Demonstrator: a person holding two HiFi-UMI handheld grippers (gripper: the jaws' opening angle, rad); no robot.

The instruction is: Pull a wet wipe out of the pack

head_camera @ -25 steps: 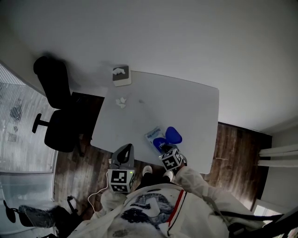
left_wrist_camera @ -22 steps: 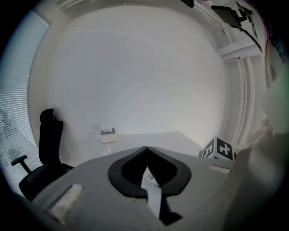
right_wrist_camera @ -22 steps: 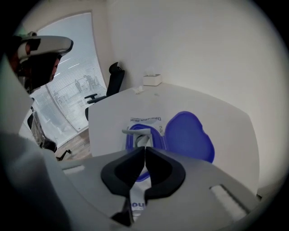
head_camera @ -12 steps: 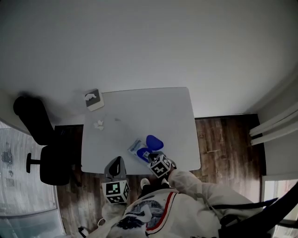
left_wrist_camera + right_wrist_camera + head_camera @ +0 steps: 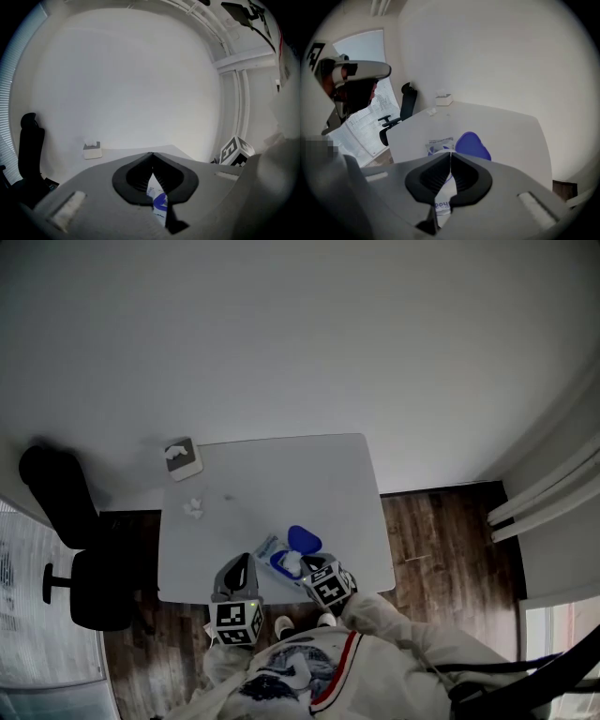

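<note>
- The pack (image 5: 268, 548) lay near the counter's (image 5: 281, 474) six o'clock edge, its blue lid (image 5: 302, 540) flipped open toward one o'clock.
- The right hand-held gripper (image 5: 450, 153), jaws closed tip to tip, hung over the opening beside a white tuft of wet wipe (image 5: 292, 562). A pinch on the tuft could not be confirmed.
- The left hand-held gripper (image 5: 152, 154), closed and empty, hovered at the pack's eight o'clock.
- The wipe appeared not yet pulled free.

The right half of the table (image 5: 328, 484) is left bare. The near edge is taken by the pack (image 5: 267, 549) with its raised blue lid (image 5: 304, 539); the far left corner is blocked by 1 crumpled wipe (image 5: 194, 508) and 1 grey holder (image 5: 182, 458)
</note>
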